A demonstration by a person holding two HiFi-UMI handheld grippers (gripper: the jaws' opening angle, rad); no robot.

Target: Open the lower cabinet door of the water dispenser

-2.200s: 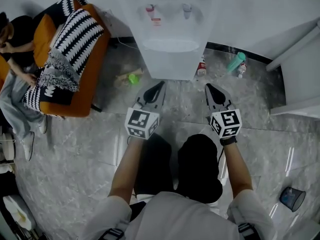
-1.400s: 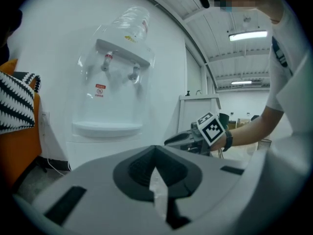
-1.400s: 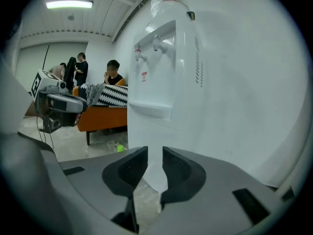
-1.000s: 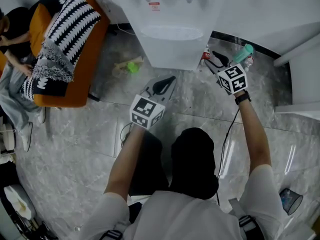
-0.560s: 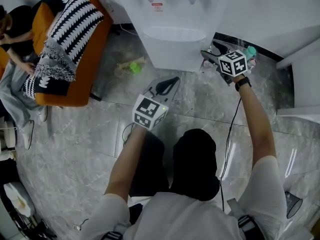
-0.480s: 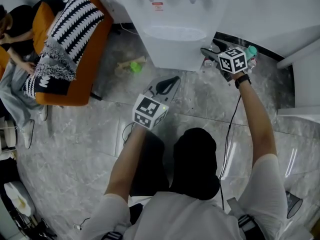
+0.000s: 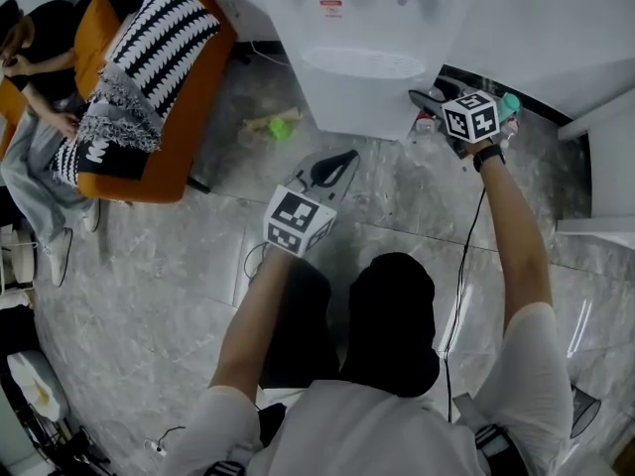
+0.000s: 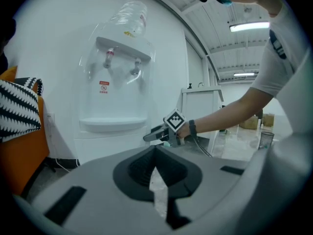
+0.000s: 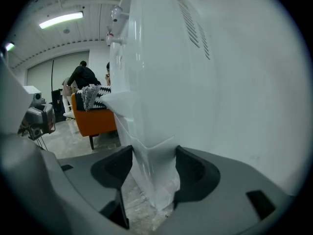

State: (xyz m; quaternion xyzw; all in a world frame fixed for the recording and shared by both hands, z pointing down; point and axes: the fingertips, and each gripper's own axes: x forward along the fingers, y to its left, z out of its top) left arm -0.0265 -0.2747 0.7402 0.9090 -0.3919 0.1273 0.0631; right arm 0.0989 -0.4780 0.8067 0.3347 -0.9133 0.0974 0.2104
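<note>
The right gripper (image 9: 154, 173) is straddling the cabinet door edge (image 9: 149, 151) on the water dispenser (image 7: 362, 67), jaws apart and just closing in, ready to pull. The left gripper (image 8: 155, 155) is idling, jaws together.

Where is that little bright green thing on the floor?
In the head view, the small green object lies on the grey floor between the orange sofa and the white water dispenser.

The person wears a white short-sleeved shirt (image 7: 357, 434) at the bottom of the frame, dark trousers (image 7: 387, 315) at centre, and a black wristband (image 7: 488, 157) at the upper right. A thin black cable (image 7: 459, 276) runs beside that arm. The grey left gripper (image 7: 337, 162) and right gripper (image 7: 417, 97) each carry a white cube with black square markers.
</note>
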